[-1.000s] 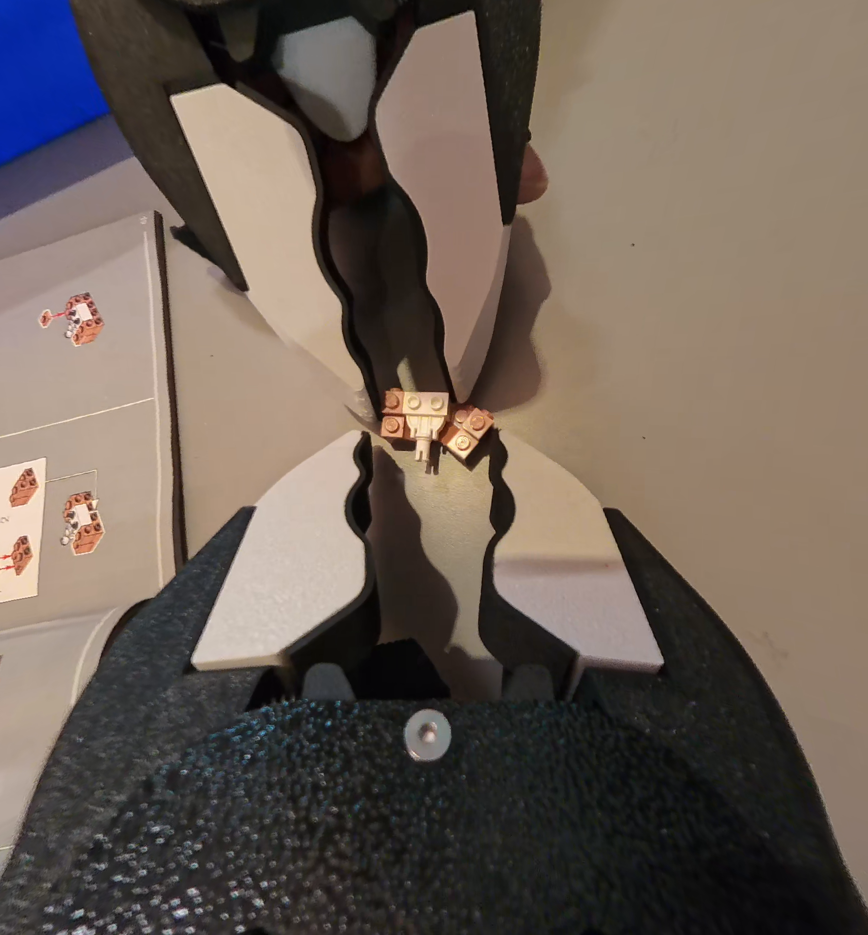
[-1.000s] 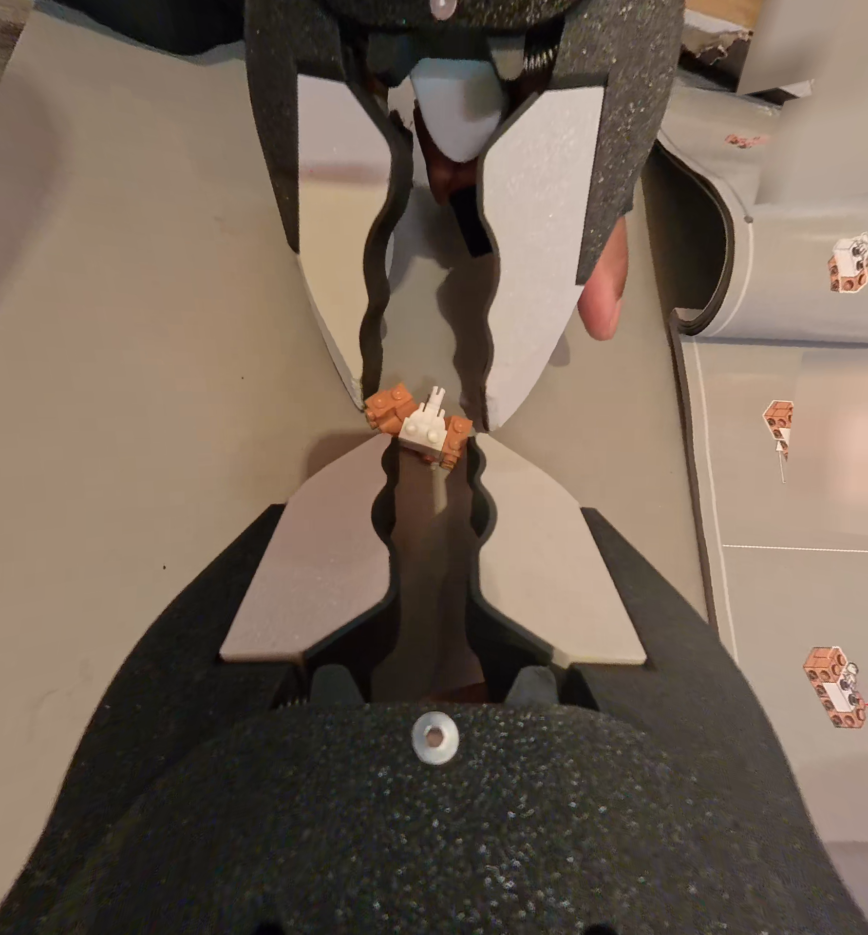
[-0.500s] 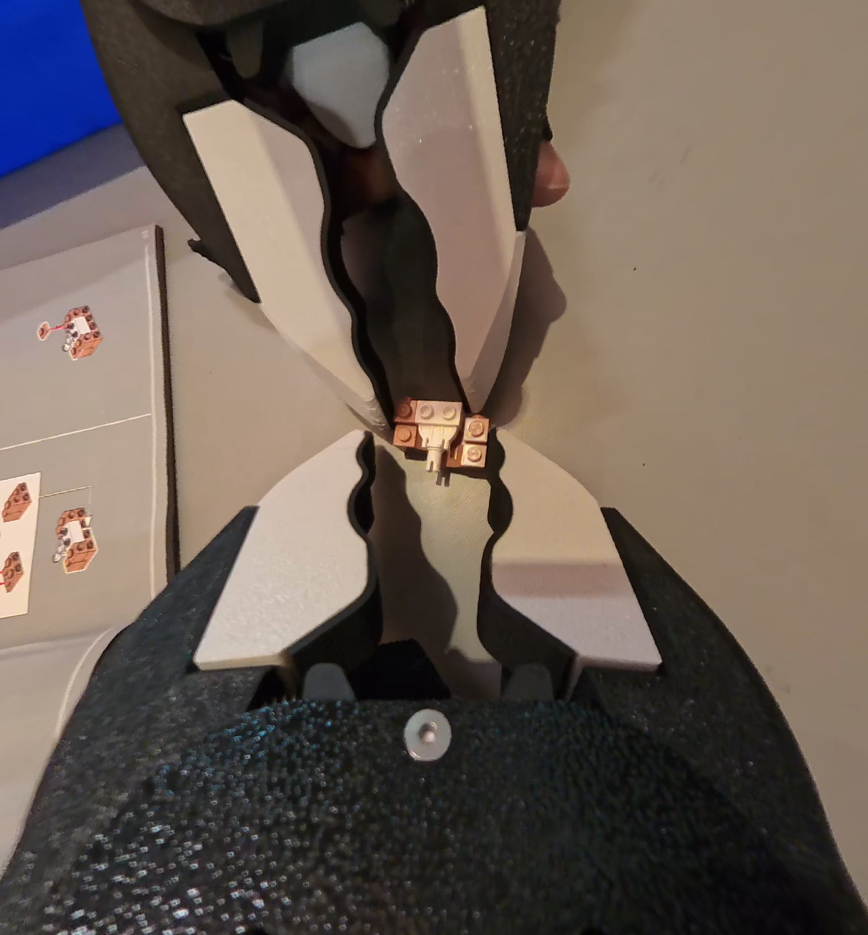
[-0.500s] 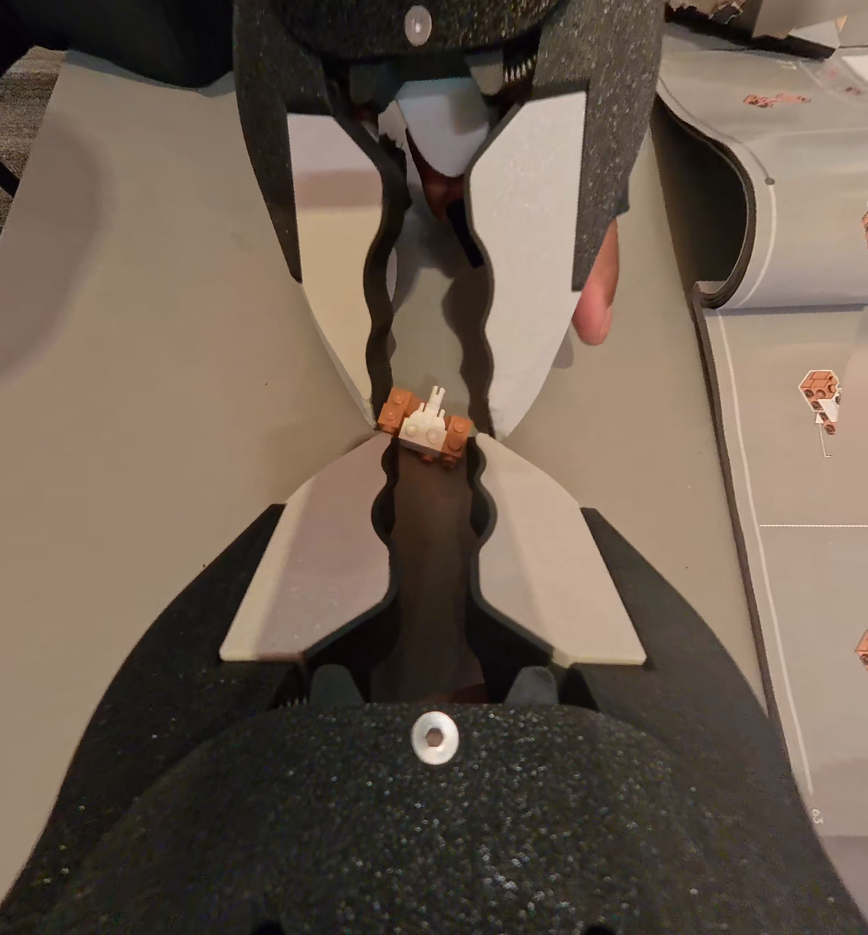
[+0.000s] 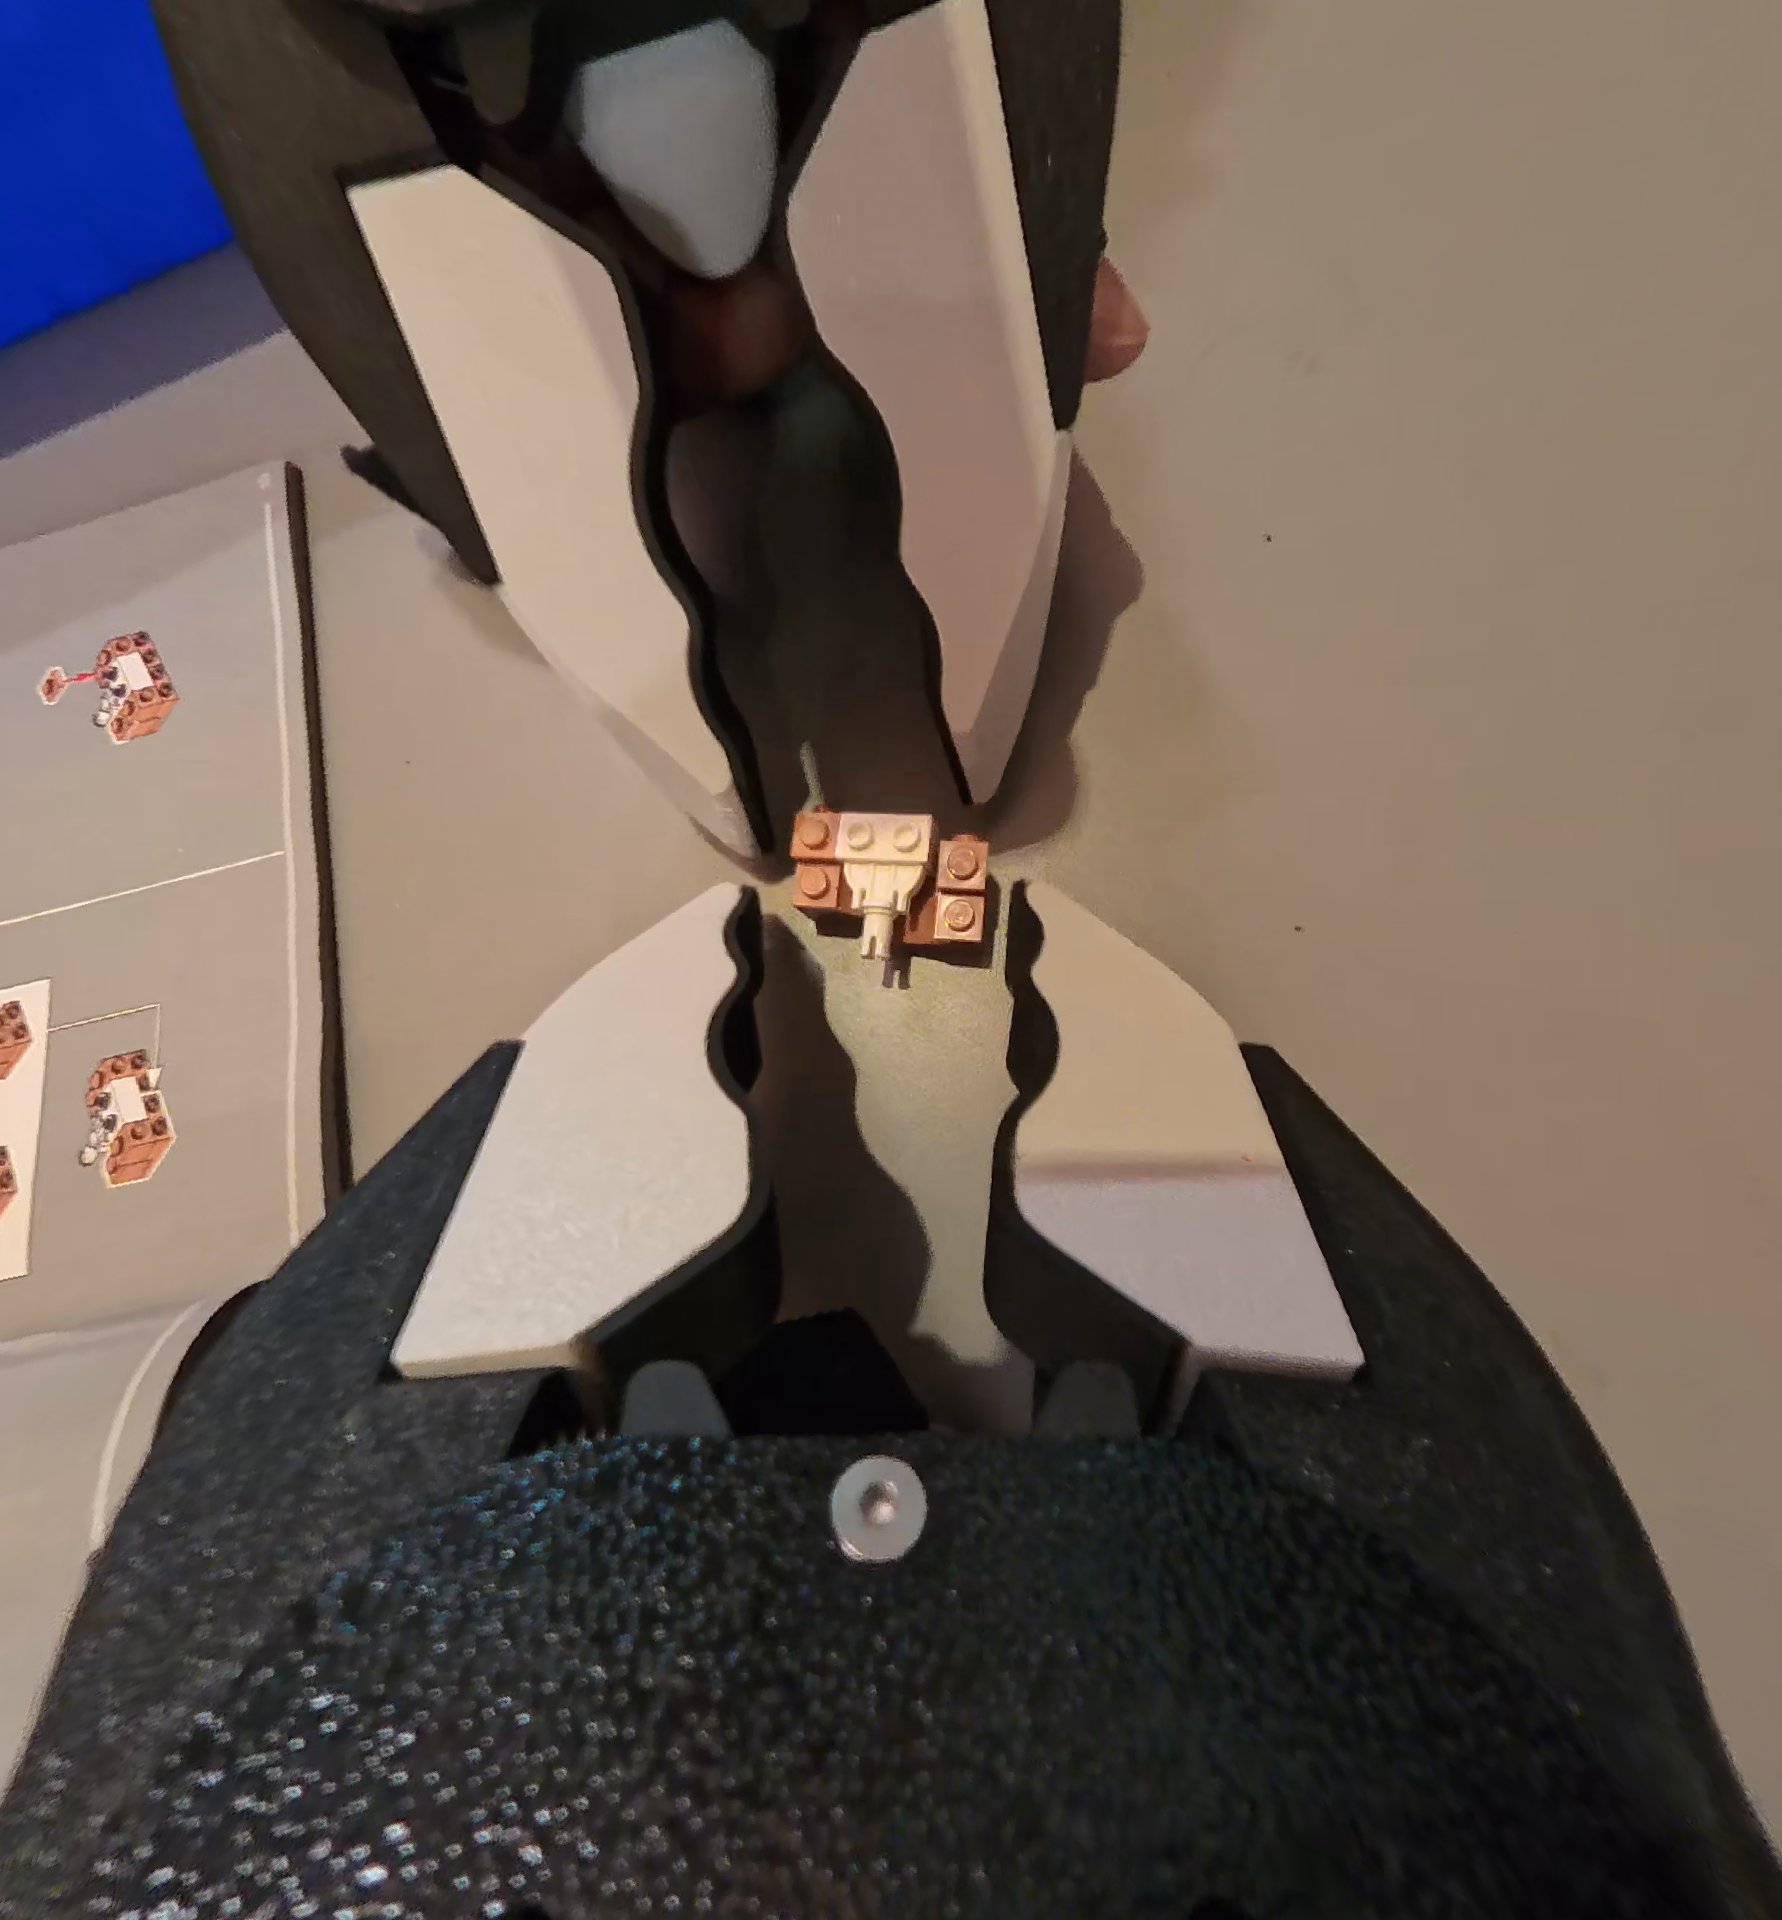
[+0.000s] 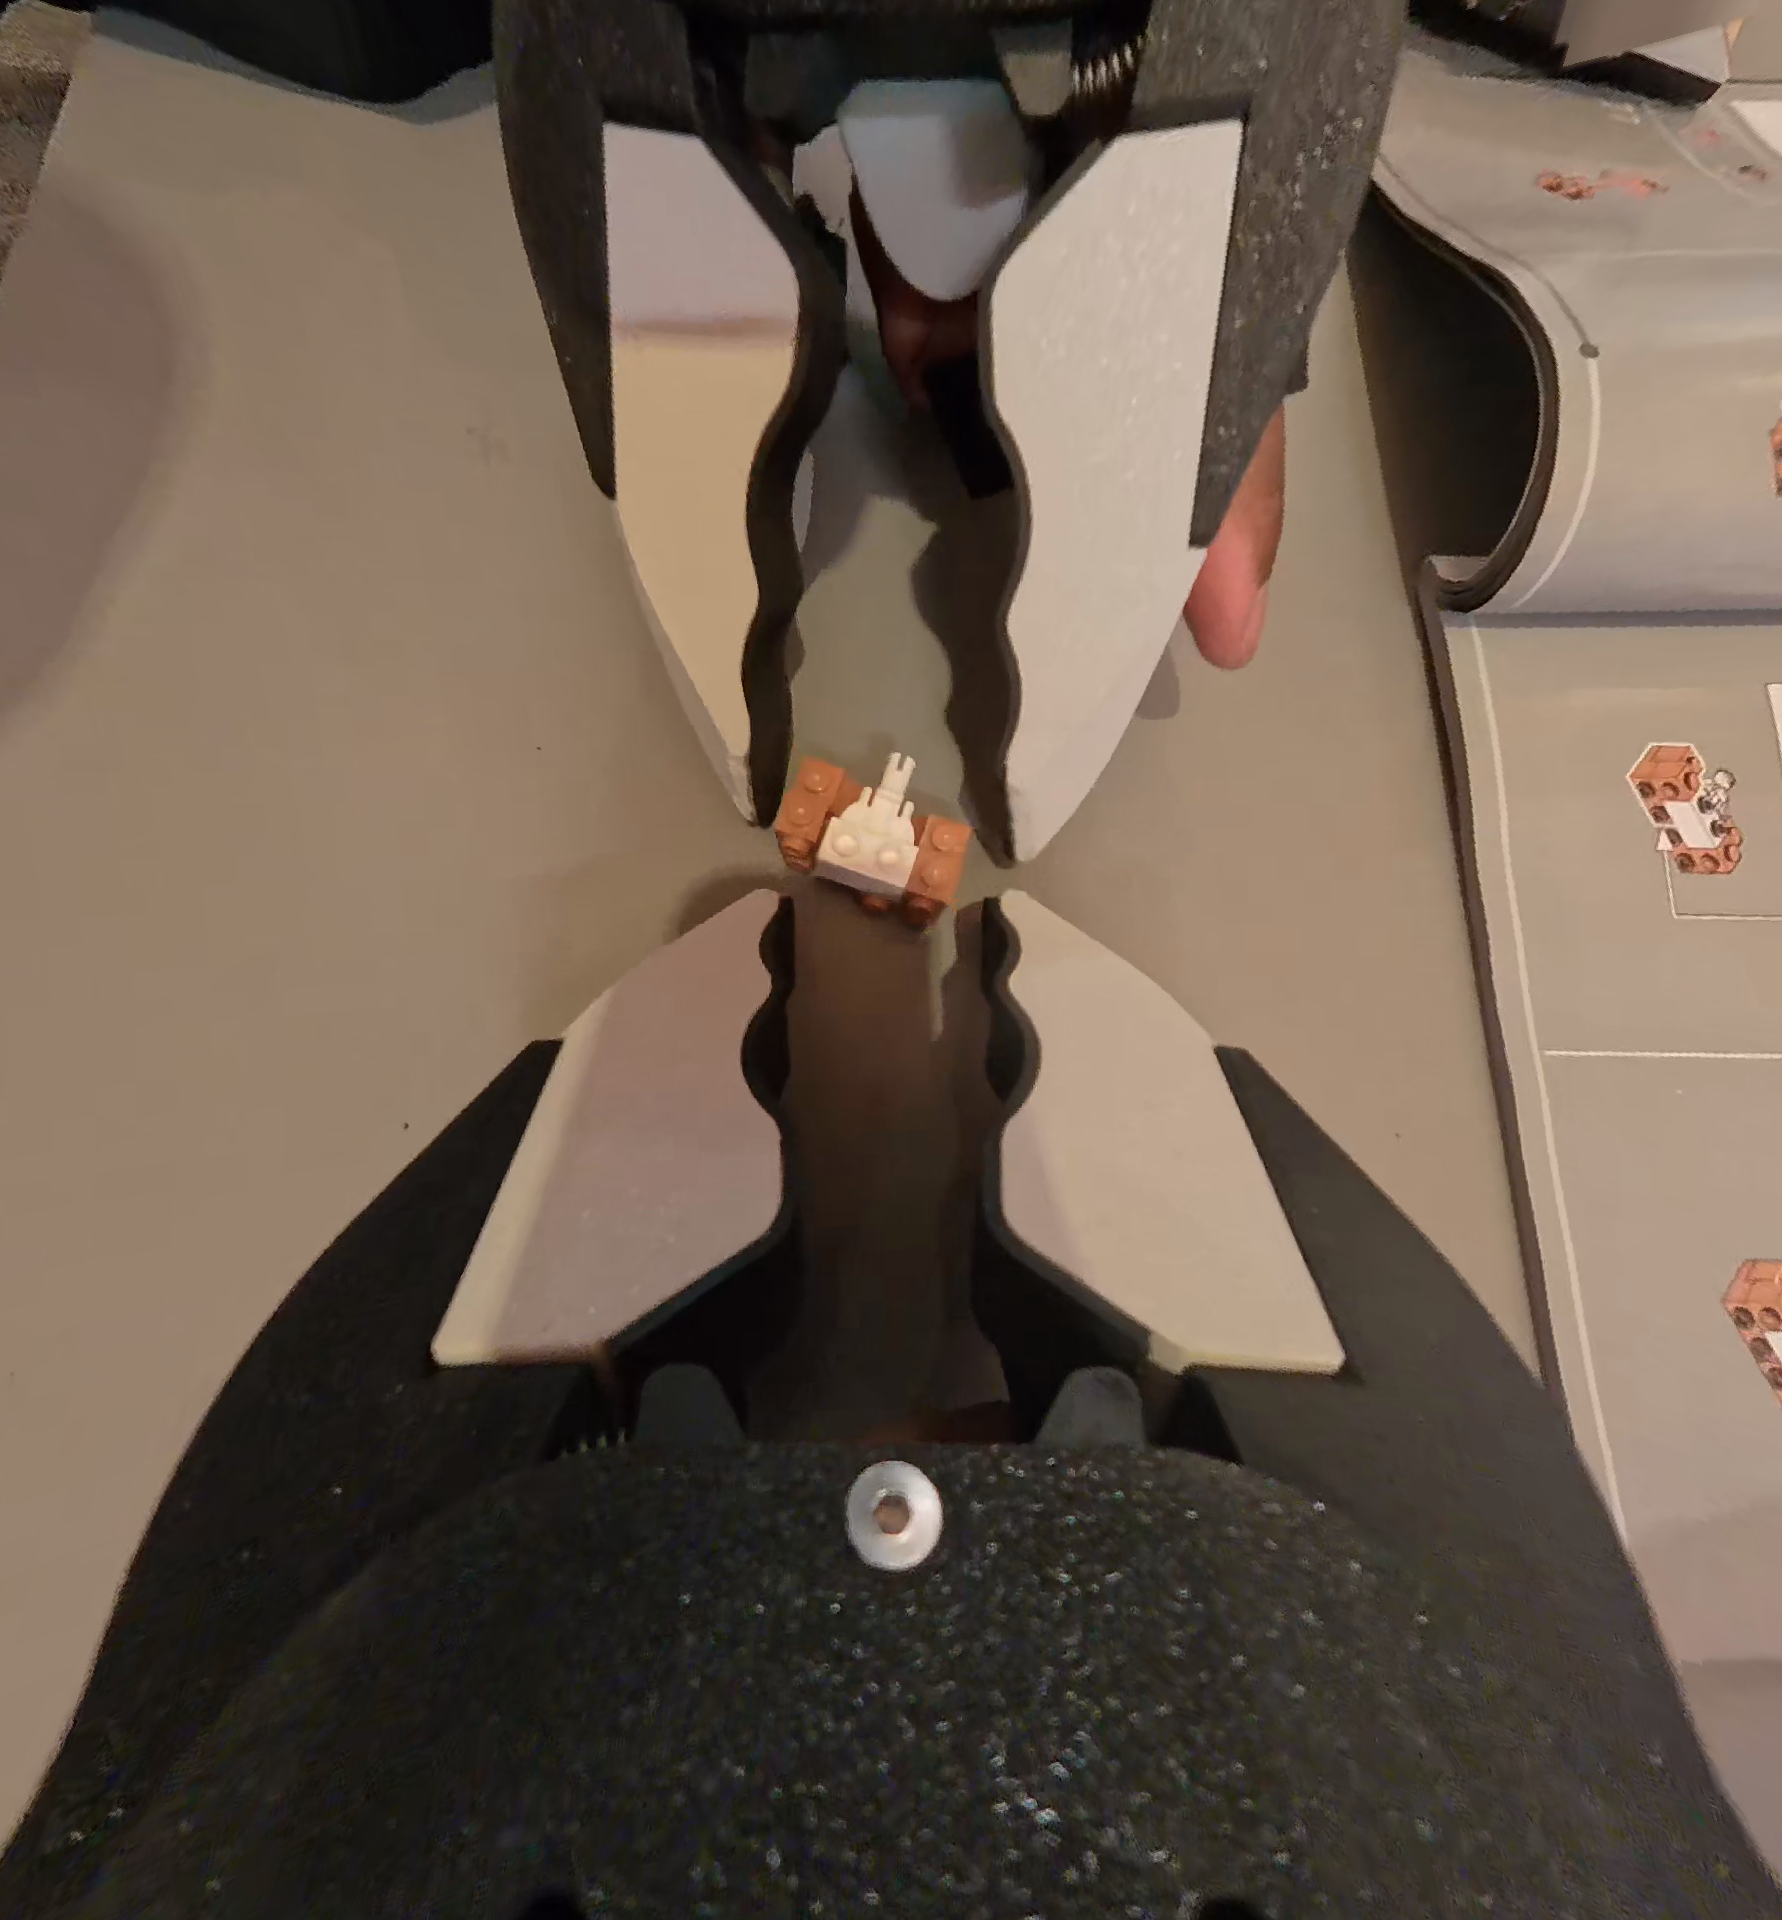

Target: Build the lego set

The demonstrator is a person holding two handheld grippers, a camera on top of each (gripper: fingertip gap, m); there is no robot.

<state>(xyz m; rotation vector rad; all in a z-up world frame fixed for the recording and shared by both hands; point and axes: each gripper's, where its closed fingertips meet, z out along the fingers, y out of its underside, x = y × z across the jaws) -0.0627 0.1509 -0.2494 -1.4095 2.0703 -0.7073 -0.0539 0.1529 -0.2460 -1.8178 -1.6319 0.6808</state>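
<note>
Brown-and-white brick assembly (image 5: 887, 883) resting on grey desk (image 5: 1489, 727), hemmed between facing left claw (image 5: 884, 904) and right claw (image 6: 882, 914), both released, pads apart from it, instruction booklet (image 5: 108, 831) lying alongside

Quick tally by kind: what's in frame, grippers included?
Grippers: 2 (left gripper, right gripper)
Brown-and-white brick assembly: 1
Instruction booklet: 1
Table: 1
Total: 5
</note>
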